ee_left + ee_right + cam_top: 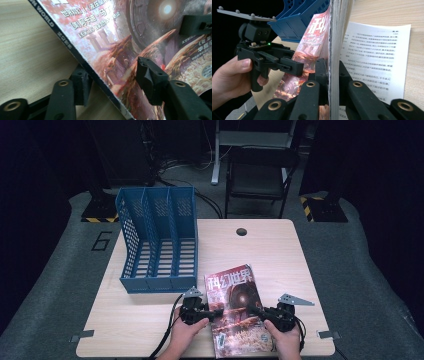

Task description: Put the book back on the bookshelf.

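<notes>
A magazine (235,295) with a red and brown cover lies near the table's front edge, between my two grippers. My right gripper (333,67) is shut on the magazine's page block (334,30), holding it edge-on. One loose printed page (377,62) hangs open on the far side. My left gripper (115,77) is open and straddles the magazine's spine edge (75,50), one jaw under it and one over the cover, with a gap between jaw and cover. In the high view, the left gripper (217,311) meets the magazine's left edge and the right gripper (255,310) its right edge.
A blue three-slot file holder (157,240) stands on the wooden table (280,250) at the back left, just beyond the magazine. A cable hole (241,231) sits near the table's far edge. A dark chair (260,175) stands behind the table.
</notes>
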